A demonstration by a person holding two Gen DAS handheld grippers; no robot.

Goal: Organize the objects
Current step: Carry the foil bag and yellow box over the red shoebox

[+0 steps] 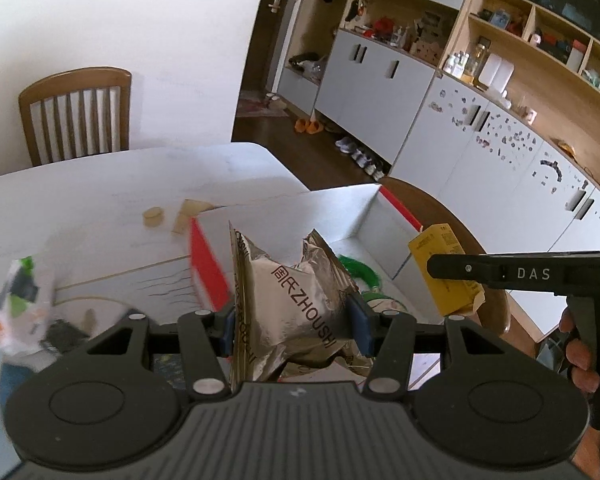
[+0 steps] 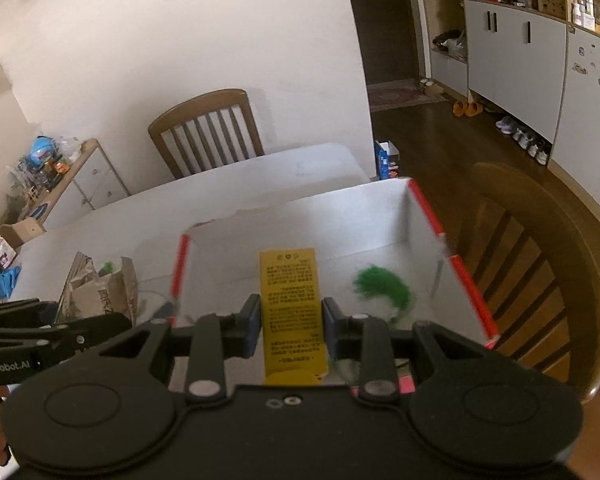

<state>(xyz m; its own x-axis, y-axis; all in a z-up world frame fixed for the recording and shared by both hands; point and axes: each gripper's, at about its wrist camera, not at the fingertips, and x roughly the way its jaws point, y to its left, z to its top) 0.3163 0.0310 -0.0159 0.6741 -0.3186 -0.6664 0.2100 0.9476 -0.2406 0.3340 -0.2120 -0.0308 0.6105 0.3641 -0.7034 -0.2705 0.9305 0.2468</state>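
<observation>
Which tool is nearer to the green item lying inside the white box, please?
Right. The right tool, holding the yellow box, hangs over the white box beside the green item; the left tool is further back.

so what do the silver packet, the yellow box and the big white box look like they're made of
Silver packet: metallised foil or plastic film by the look, shiny, sharply crinkled, with printed lettering.
Yellow box: thin printed card, matte, flat faces with crisp edges; its torn flap shows in the left wrist view.
White box: probably cardboard, matte white inside, red outside, with straight folded walls.
</observation>
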